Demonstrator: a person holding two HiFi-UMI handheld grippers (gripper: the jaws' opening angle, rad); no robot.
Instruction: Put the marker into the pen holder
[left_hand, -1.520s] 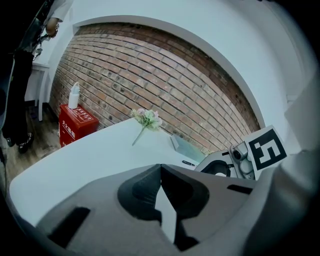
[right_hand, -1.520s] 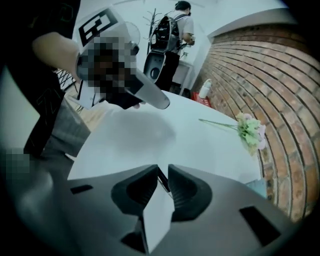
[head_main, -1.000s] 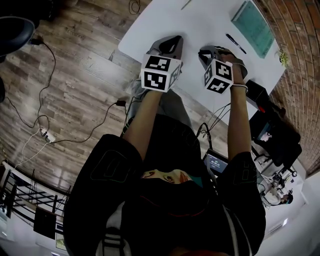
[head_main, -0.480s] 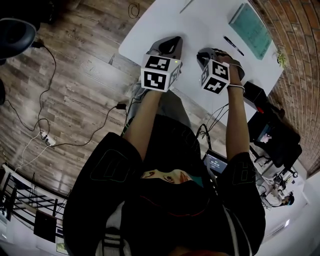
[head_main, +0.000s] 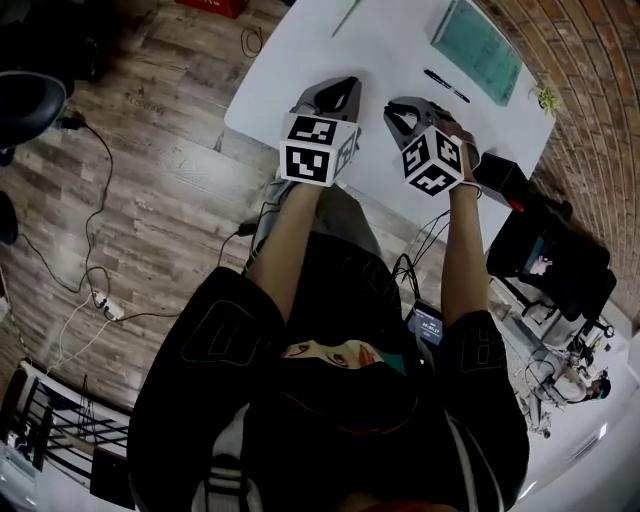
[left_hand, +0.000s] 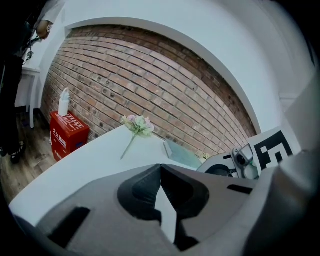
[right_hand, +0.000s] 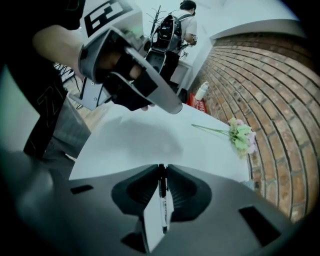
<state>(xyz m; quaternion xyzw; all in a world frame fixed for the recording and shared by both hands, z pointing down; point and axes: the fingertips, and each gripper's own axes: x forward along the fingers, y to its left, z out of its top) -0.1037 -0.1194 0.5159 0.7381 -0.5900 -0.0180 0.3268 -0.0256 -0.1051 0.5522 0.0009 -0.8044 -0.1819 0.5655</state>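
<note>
You swung the right tongs (right_hand: 161, 169) slightly toward the left tongs (left_hand: 160, 166). They stayed clamped on the marker (right_hand: 162, 207), which hung from their tips above the tabletop (right_hand: 135, 142). Your left tongs stayed pressed together, empty. With the marker already lifted, I'd judge only the carry remained. No pen holder showed, and another pen (head_main: 445, 86) lay untouched.

Flower (left_hand: 136, 125), teal notebook (head_main: 478, 38), white table (left_hand: 95, 161)

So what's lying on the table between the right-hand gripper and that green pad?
A black pen lies there on the white table, seen in the head view; the right gripper itself pinches a marker.
</note>
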